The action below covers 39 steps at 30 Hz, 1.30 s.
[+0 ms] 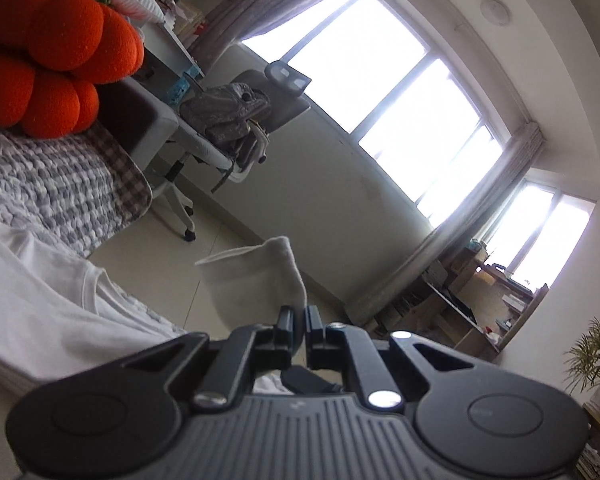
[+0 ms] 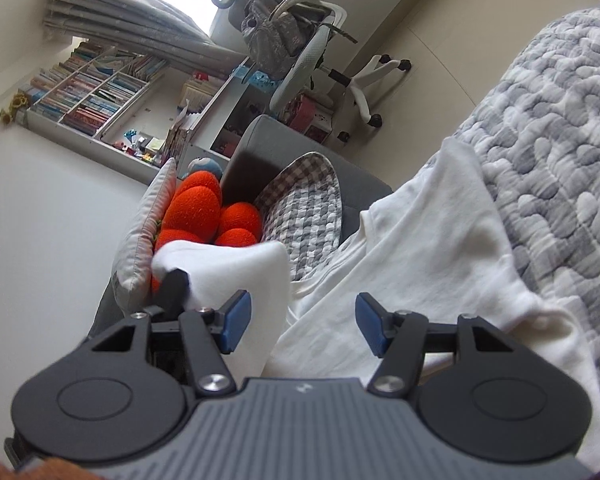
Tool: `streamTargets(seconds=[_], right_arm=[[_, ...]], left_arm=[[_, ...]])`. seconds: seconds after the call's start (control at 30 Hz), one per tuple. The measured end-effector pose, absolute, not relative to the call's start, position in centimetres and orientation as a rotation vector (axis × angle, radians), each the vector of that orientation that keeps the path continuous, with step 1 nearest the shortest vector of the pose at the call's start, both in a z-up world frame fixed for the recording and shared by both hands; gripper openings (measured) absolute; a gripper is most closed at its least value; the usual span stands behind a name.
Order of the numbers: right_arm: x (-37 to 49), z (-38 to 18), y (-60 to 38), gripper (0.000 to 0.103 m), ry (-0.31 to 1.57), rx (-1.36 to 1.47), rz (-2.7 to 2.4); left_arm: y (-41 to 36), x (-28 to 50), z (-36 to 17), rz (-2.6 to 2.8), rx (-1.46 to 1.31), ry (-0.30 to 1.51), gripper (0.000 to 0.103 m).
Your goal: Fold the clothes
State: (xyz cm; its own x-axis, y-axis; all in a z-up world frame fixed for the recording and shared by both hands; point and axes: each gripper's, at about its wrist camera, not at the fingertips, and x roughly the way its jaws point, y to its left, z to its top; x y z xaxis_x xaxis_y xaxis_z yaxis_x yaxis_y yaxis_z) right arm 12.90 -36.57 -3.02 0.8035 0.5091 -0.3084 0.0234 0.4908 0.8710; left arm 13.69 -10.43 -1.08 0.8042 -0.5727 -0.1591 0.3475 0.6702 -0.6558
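A white garment (image 1: 40, 312) lies spread on the quilted bed. My left gripper (image 1: 299, 314) is shut on a lifted corner of it (image 1: 260, 276), which stands up in the air above the floor side of the bed. In the right wrist view the same raised fold (image 2: 236, 268) hangs at the left, with a black finger of the left gripper (image 2: 174, 288) pinching it. My right gripper (image 2: 304, 320) hovers open over the flat part of the garment (image 2: 420, 248). Its blue pads (image 2: 236, 320) are wide apart and hold nothing.
A grey and white quilt (image 2: 560, 140) covers the bed. An orange plush cushion (image 2: 204, 212) and a checked pillow (image 2: 308, 208) sit at the head end. An office chair (image 2: 320, 52) with a bag, a bookshelf (image 2: 92, 92) and a tiled floor (image 1: 220, 248) lie beyond.
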Motion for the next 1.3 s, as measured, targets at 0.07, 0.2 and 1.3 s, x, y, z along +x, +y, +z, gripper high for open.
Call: streamTargets(seconds=[0.07,0.2,1.3], right_arm=[[12.9,-3.2,-37.0,0.062,0.587,1.038,0.303],[12.6,-3.6,-37.7,0.062,0.586,1.063,0.271],[12.0,-2.2,-34.0,0.006,0.702,0.681,0.081]], left_arm=[[-10.8,13.9,-1.8,-0.558,-0.643,0.409,0.005],[-11.5,14.4,-3.0,-0.602,-0.6,0.486,0.005],[4.5,13.8,-1.5,-0.215,-0.354,0.542,0.023]])
